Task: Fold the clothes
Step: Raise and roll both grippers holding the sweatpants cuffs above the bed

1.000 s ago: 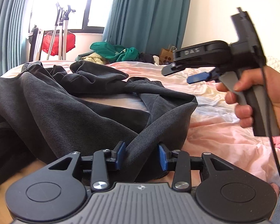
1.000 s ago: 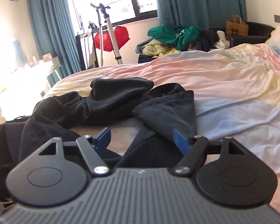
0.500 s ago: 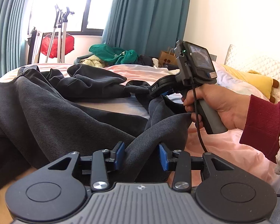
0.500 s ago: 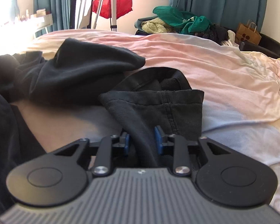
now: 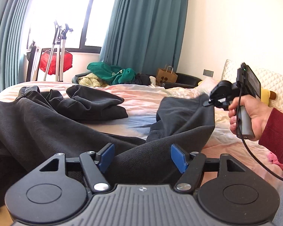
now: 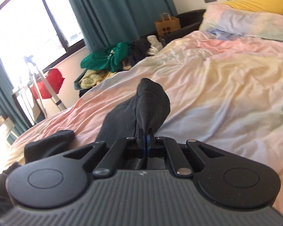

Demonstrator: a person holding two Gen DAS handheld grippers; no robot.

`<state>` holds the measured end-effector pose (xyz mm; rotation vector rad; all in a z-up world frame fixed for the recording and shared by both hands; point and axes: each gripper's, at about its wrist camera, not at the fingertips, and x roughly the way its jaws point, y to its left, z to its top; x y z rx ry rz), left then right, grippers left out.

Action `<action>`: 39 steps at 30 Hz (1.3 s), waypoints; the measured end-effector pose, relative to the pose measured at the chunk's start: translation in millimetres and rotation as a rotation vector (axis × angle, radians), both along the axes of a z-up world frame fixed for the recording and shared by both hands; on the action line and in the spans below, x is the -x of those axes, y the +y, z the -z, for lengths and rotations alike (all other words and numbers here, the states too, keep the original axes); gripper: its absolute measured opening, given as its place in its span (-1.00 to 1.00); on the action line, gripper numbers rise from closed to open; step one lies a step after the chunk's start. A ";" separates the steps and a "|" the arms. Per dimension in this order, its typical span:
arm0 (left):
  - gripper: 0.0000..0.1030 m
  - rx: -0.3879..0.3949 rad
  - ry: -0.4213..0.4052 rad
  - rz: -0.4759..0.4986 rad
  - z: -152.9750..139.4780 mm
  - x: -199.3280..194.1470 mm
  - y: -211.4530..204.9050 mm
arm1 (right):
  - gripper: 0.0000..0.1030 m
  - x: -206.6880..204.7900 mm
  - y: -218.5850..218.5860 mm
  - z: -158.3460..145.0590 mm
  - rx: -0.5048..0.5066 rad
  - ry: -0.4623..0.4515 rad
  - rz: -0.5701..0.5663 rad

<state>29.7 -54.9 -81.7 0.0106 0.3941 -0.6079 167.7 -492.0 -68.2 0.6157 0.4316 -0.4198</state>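
A dark grey garment [image 5: 37,124] lies rumpled across the pastel bed [image 5: 145,98]. My left gripper [image 5: 142,157] is open, its blue pads on either side of a fold of the cloth near the bed's front edge. My right gripper [image 6: 146,138] is shut on a sleeve end of the garment [image 6: 149,105] and holds it lifted above the sheet. In the left wrist view the right gripper [image 5: 210,101] shows at the right, held by a hand in a red sleeve, with the sleeve hanging from it.
A heap of green and yellow clothes [image 5: 109,74] and a paper bag [image 5: 166,74] sit beyond the bed's far side. A stand with a red bag [image 5: 54,62] is by the window. Pillows [image 6: 251,22] lie at the headboard on the right.
My right gripper has closed fully on the sleeve end and lifted it up and to the right. My left gripper's jaws have opened wider around the fold.
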 end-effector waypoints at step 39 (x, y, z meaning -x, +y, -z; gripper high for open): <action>-0.58 1.103 0.660 -0.931 33.5 -14.6 262.2 | -0.90 47.1 -56.2 25.7 -0.175 -0.251 0.257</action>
